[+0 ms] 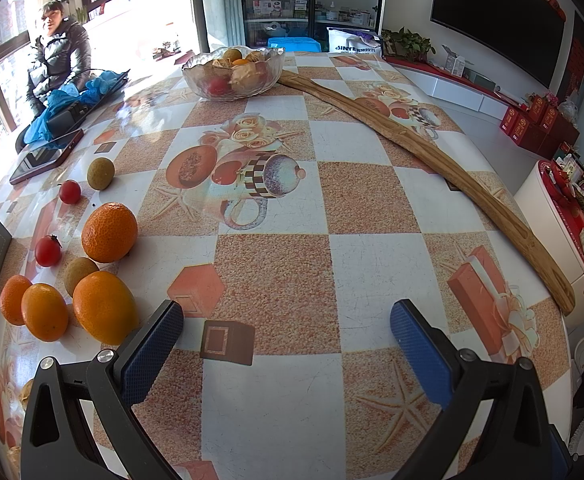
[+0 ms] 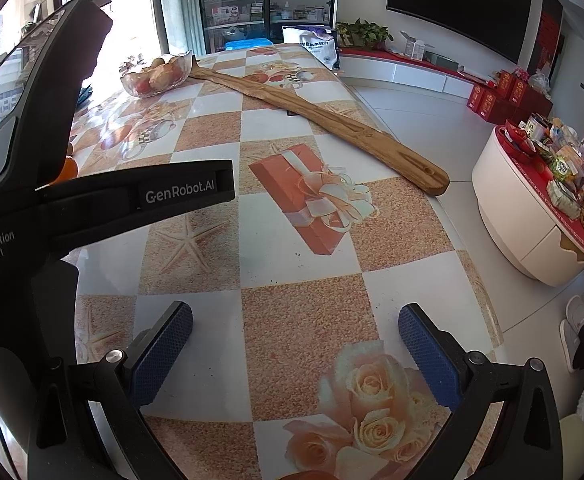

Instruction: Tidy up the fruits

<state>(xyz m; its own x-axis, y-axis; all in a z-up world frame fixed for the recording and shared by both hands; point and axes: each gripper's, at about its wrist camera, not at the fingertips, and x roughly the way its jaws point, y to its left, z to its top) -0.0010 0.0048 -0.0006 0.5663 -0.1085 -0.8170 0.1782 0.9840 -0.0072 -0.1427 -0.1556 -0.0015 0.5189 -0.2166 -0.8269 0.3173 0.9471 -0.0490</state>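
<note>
Presently both tools held empty: left tool (image 1: 286,344) and right tool (image 2: 295,340) spread wide above worktop (image 1: 372,264). Loose fruits clustered near left: large orange (image 1: 109,232), tomato (image 1: 47,251), more behind. Glass bowl (image 1: 233,72) seen far, part-filled. Pickup step judged pending; nearest orange (image 1: 103,307) to be straddled, clamped.
</note>
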